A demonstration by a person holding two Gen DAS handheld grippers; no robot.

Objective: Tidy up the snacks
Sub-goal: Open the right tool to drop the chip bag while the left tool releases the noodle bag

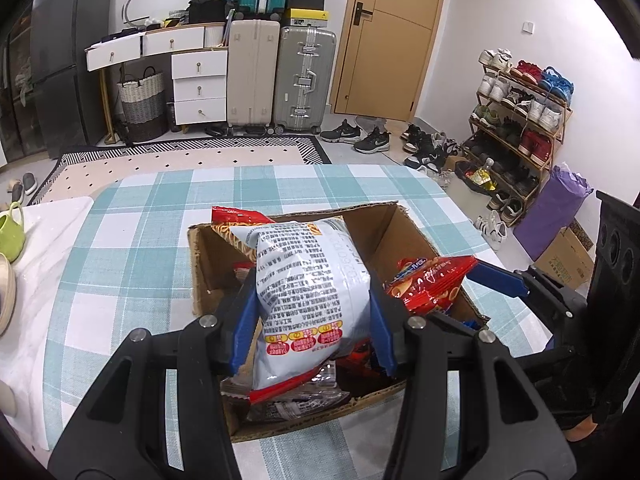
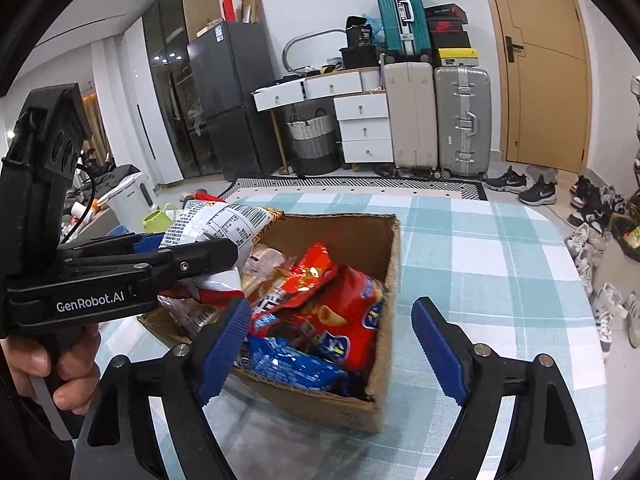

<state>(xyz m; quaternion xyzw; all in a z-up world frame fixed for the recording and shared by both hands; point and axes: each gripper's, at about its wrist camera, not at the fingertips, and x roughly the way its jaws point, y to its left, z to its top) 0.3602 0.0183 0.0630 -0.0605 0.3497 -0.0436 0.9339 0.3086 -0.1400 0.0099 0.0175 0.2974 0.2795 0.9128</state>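
My left gripper is shut on a white snack bag with printed text and holds it over the open cardboard box. A red snack bag lies in the box beside it. In the right wrist view the box holds red bags and a blue bag. My right gripper is open and empty, just above the box's near right corner. The left gripper with the white bag shows at the left there.
The box stands on a table with a teal checked cloth. A green mug sits at the table's left edge. Suitcases, drawers, a door and a shoe rack stand behind on the floor.
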